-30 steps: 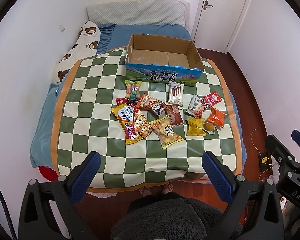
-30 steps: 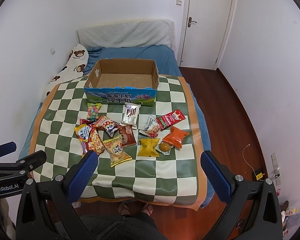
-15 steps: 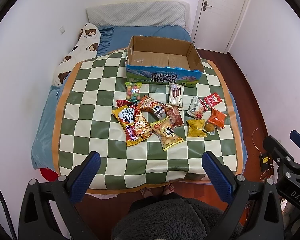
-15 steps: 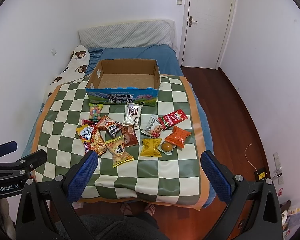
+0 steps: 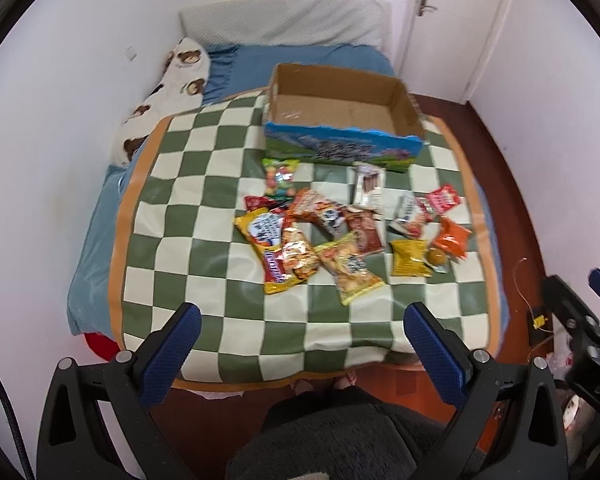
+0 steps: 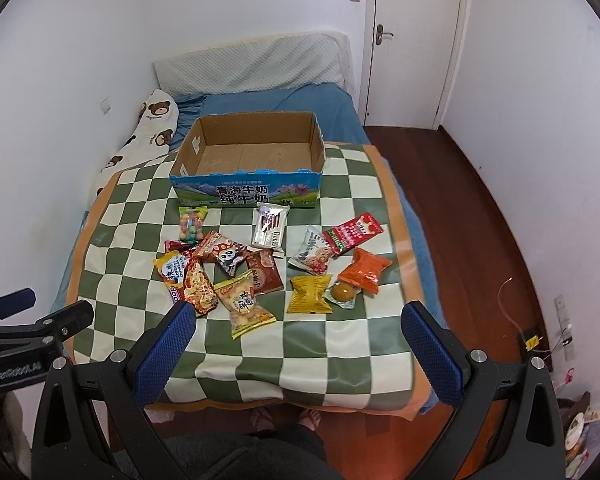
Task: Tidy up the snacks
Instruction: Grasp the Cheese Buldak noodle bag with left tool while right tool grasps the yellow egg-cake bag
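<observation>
Snacks point(image 6: 260, 268) lie heaped mid-mat point(image 6: 340, 352), just before the bare box point(image 6: 252, 160) at the mat's far edge. Left gripper point(image 5: 300, 344) and right gripper point(image 6: 296, 340) hover off the near edge, fingers spread wide, holding nothing. Risks: overlapping packets may come up in pairs or slide off each other; slick wrappers may slip; the soft bed may give under a pinch.
</observation>
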`<state>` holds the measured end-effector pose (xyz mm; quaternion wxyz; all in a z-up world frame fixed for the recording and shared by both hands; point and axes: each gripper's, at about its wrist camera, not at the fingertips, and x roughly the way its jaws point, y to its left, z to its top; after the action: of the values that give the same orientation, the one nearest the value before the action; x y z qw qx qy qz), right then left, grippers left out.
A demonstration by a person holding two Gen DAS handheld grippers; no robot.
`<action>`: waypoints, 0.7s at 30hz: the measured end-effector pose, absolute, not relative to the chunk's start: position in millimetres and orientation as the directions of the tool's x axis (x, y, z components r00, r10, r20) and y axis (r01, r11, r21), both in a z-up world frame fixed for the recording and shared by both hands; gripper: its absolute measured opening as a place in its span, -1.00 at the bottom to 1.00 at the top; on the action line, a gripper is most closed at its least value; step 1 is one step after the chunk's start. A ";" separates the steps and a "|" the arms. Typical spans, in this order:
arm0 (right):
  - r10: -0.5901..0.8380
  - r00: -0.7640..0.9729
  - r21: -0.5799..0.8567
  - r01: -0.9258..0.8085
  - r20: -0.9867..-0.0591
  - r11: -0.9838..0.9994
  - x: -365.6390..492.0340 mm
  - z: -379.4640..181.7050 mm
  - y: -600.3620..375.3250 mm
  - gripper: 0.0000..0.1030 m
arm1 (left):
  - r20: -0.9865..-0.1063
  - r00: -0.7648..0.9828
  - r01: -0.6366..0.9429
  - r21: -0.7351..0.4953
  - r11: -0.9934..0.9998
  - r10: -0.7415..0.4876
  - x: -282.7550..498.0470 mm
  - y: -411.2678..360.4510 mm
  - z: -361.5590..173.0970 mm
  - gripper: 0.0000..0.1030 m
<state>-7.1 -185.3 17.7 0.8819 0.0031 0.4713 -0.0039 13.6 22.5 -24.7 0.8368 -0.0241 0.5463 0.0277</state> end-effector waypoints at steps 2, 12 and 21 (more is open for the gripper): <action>0.015 0.538 0.023 0.009 -0.843 1.000 7.1 0.5 -181.7 1.00 | -0.927 0.372 -0.099 0.002 0.995 0.039 27.5 32.1 -42.2 1.00; 0.048 0.395 0.027 -0.057 -0.917 0.998 96.2 -144.1 -150.1 1.00 | -0.994 0.101 -0.222 0.017 0.975 0.041 116.1 78.4 -170.4 1.00; 0.073 0.257 0.034 -0.154 -0.964 0.988 161.4 -267.3 -107.2 0.98 | -0.986 -0.069 -0.384 -0.115 0.916 -0.152 182.8 95.5 -281.5 1.00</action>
<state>161.4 -107.2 -267.3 0.7919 -0.0335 0.6055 0.0714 182.8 95.5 -281.5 0.6566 -0.1847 0.7259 0.0881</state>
